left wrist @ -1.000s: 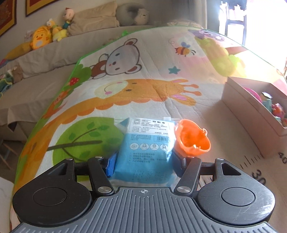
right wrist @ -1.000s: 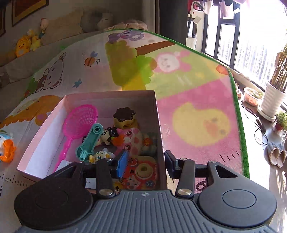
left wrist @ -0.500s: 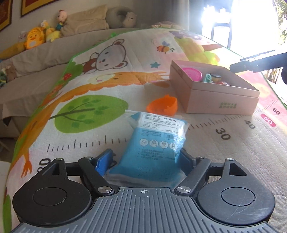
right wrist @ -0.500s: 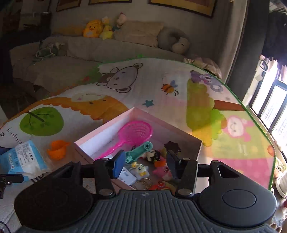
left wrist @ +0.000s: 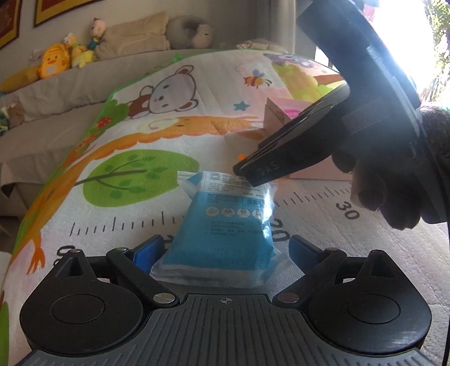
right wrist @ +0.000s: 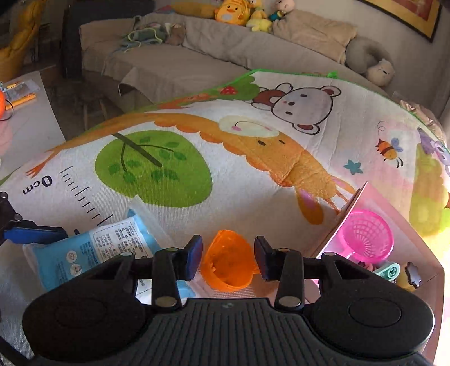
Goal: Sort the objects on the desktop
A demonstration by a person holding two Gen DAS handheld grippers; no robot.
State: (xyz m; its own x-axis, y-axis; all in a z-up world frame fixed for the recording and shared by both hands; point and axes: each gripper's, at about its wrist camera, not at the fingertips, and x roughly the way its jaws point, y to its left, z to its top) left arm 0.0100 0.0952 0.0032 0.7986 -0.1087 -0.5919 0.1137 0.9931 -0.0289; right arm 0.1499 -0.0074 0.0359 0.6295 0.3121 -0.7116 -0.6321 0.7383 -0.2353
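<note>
Wipes pack: blue and white, flat on the play mat, lying between the blue pads of the left tongs; near end close against the tongs' body, far end under the tip of the right tongs' housing.
Left tongs: spread wide, a gap on each side of the pack, pads not pressing it.
Left pad: just beside the pack's left edge; touching or not, cannot tell.
Right tongs: moderately wide, pads either side of the orange cup, small gaps on both sides, not gripping.
Orange cup: lying tipped on the mat, opening turned toward the camera, just left of the pink box and just right of the pack in the right wrist view.
Pink box: open, on the mat at the right; holding a pink scoop net, a teal piece and a dark flower-shaped piece; other contents hidden by the tongs' body.
Right hand: dark glove, wrapped around the right tongs' handle, seen close in the left wrist view, above the pack's far end.
Play mat: printed with a bear, a giraffe, a green tree, a bee and a ruler scale; numbers 20 and 30 readable near the pack.
Sofa: grey, behind the mat, with plush toys and a beige cushion along the back.
</note>
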